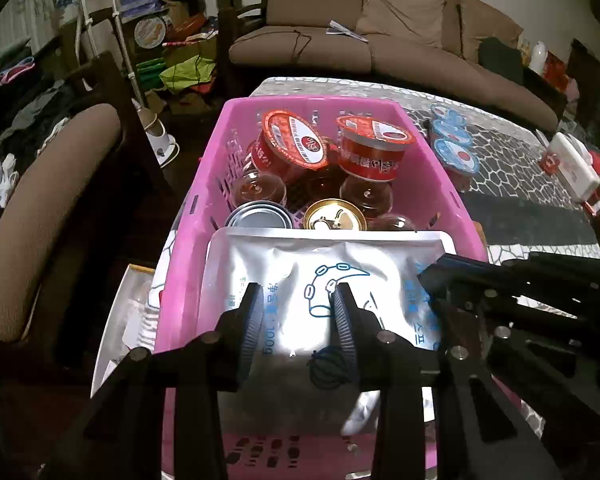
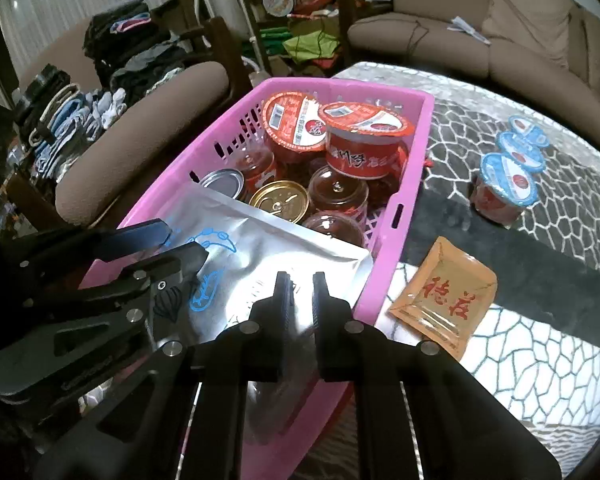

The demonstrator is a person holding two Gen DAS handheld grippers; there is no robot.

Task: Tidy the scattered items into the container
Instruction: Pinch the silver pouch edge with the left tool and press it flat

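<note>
Fingers of both grippers, left (image 1: 298, 320) and right (image 2: 301, 300), pinch the silver pouch (image 2: 284, 256) over the pink basket (image 2: 404, 184).

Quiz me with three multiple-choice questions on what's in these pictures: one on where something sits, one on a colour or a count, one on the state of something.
1. Where is the orange sachet?
A. in the basket
B. on the table beside the basket
C. on the sofa

2. How many blue-lidded cups stand on the table?
A. one
B. three
C. five

3. How does the silver pouch sit?
A. lying over the near end of the pink basket, with the grippers over it
B. flat on the table
C. on the floor

Answers:
1 B: it lies on the patterned tablecloth, right of the basket wall.
2 B: three blue lids show in a row.
3 A: it covers the cans' near side, and the right gripper is closed.
</note>
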